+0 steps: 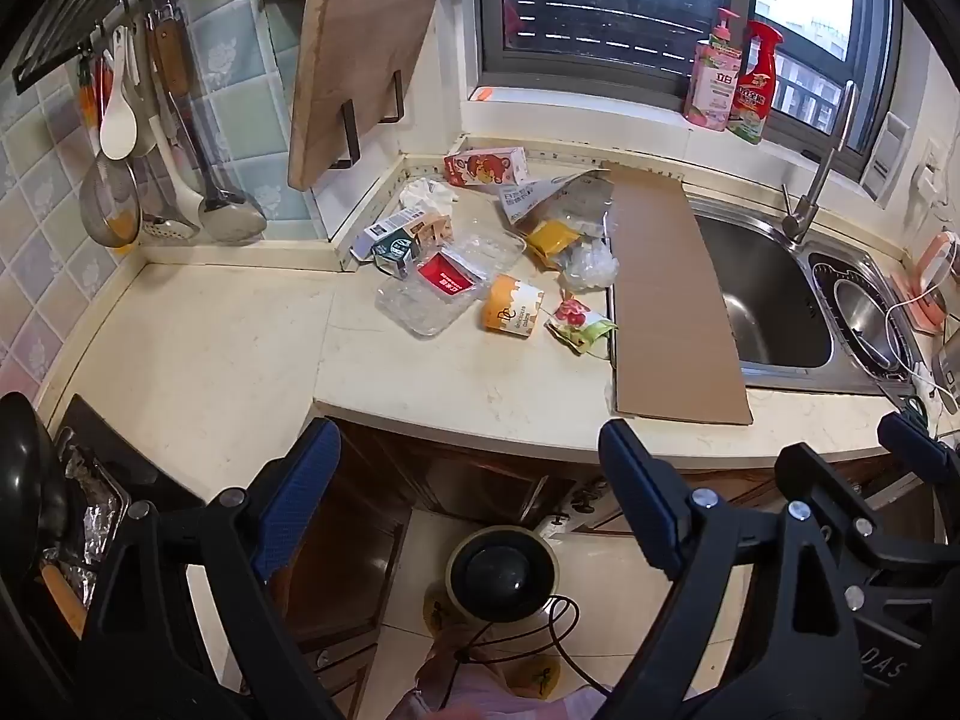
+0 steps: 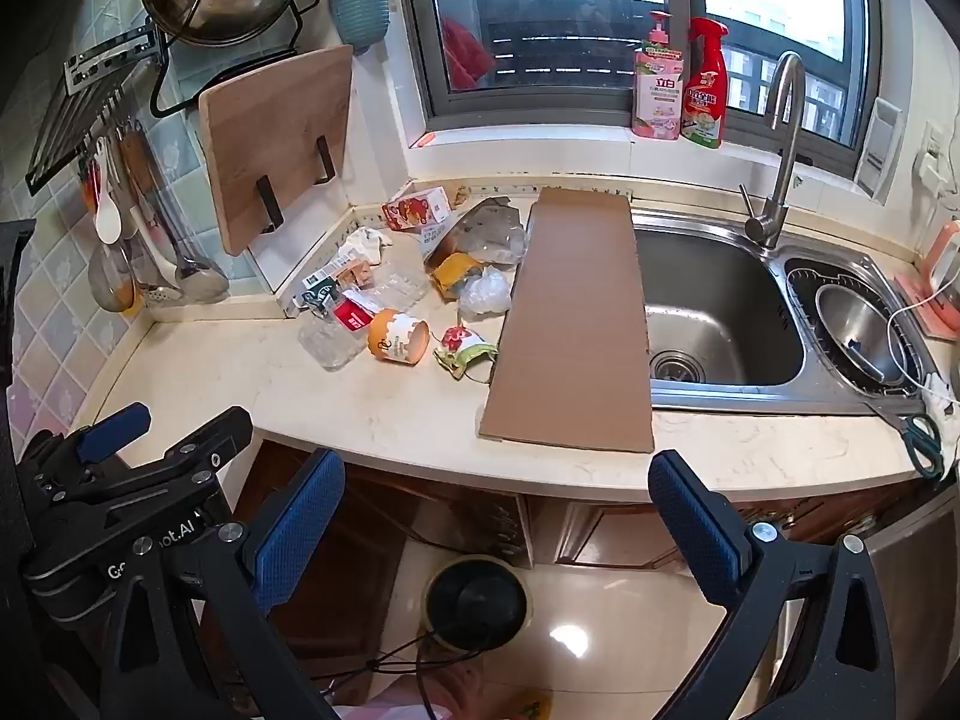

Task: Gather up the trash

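— Both hand-held grippers hang back off the desk (image 2: pixel 360 414) edge, left hand-held gripper (image 1: pixel 468 486) and right hand-held gripper (image 2: pixel 498 516), jaws wide, nothing held.

— And the trash?

— Ahead and beyond them, heaped just left of the cardboard strip (image 2: pixel 576 324): a glossy orange paper cup (image 2: pixel 399 339) on its side, crinkly clear plastic tray (image 2: pixel 336 336), cartons, a crumpled bag.

— Who's closer?

— The left, I'd say; the cup's long axis runs crosswise.
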The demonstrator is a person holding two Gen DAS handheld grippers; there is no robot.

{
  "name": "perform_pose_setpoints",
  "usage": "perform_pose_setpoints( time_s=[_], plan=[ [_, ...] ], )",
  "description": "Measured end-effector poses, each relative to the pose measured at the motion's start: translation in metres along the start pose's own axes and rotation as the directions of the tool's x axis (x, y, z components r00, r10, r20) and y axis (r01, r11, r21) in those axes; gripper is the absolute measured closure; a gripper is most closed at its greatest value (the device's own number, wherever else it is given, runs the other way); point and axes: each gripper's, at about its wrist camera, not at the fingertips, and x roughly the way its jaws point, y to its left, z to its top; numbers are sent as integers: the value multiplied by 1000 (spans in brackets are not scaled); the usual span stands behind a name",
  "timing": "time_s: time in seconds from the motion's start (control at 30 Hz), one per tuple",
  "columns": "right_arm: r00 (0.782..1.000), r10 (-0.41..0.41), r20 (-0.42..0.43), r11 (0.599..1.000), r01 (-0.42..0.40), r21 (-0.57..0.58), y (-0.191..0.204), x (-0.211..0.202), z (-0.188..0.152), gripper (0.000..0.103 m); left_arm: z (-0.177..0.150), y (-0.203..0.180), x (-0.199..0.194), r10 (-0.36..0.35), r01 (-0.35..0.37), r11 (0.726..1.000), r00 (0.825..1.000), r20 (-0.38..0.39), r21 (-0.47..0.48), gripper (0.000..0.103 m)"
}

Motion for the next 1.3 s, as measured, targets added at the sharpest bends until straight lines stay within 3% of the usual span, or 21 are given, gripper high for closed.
perform_pose_setpoints(
  time_s=[0.47, 1.3],
  plan=[
    [1000, -3, 2, 1000, 3, -2, 3, 2, -1, 1, -2, -16, 2, -8, 9, 1000, 1000, -10, 6, 19],
    [1000, -4, -1, 1000, 4, 0, 1, -1, -4, 1, 0, -5, 4, -21, 21, 1000, 1000, -20, 18, 20]
  ],
)
